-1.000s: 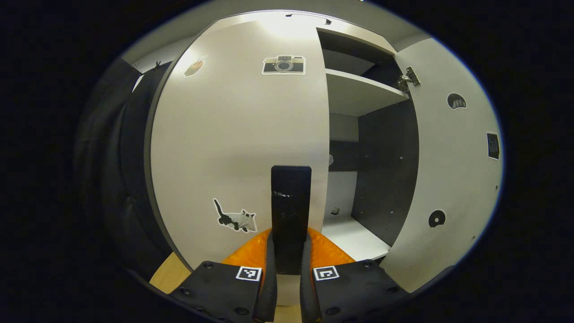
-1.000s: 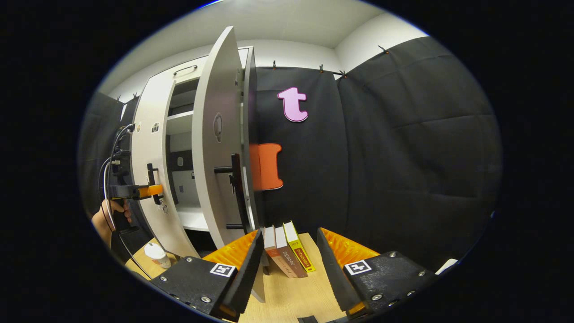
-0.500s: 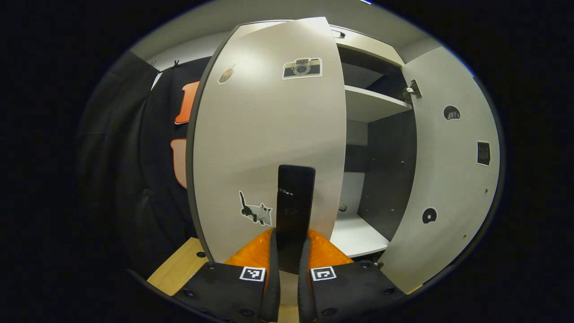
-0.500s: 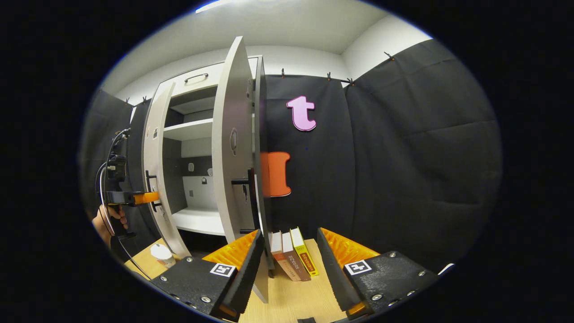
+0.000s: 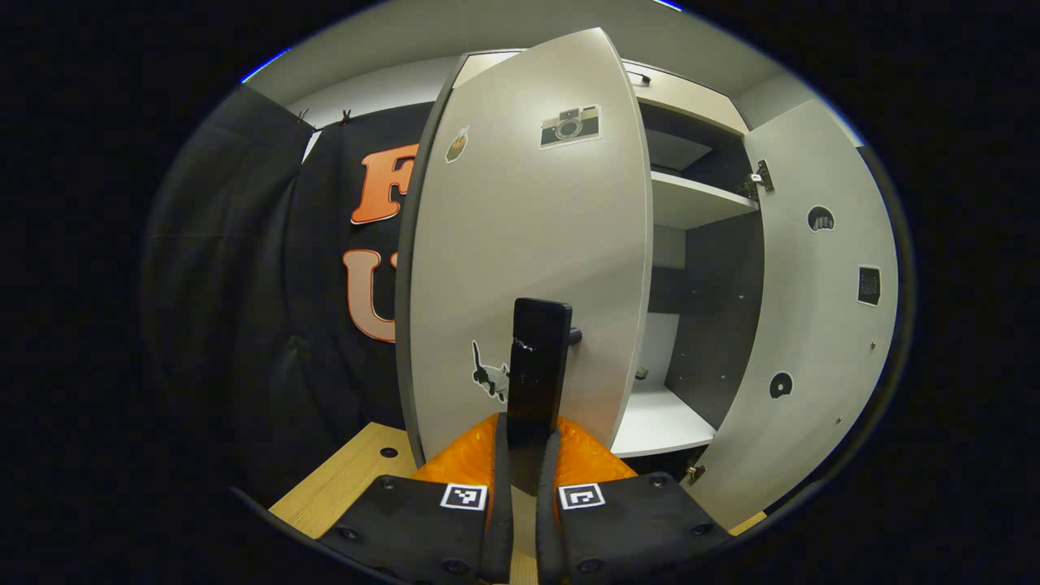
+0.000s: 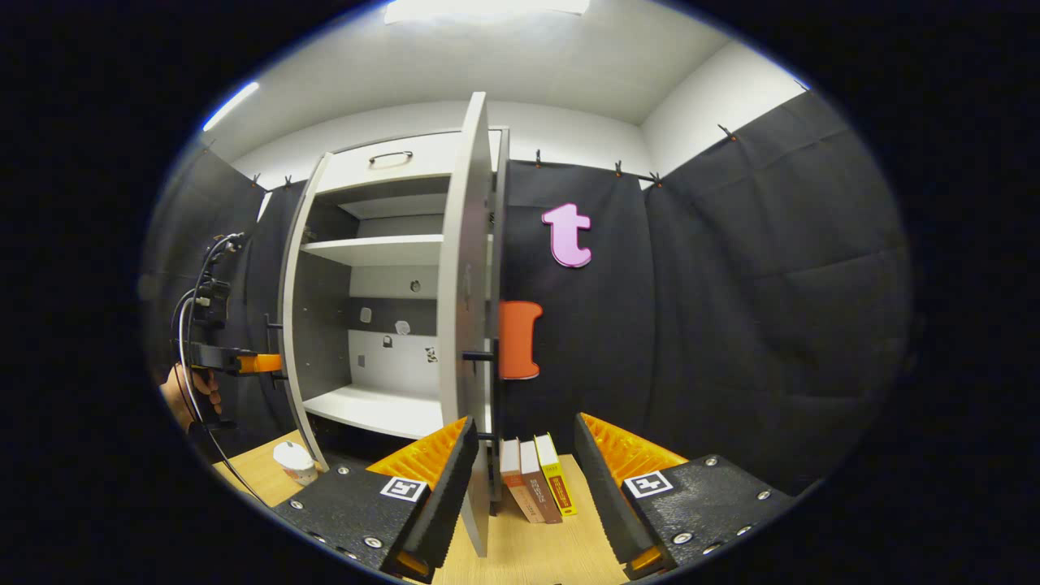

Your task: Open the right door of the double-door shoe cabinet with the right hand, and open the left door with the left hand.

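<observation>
Left door handle (image 5: 538, 370), between left fingers (image 5: 497, 463)

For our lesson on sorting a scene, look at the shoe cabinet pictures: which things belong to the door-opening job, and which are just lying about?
Part of the job:
- left door, swung open
- its handle, gripped by the left gripper
- right door, open
- right gripper, open, holding nothing

Just lying about:
- three books on the wooden table
- white cup

Left gripper view hugs the cabinet (image 5: 699, 268); right gripper view faces it farther back.
</observation>
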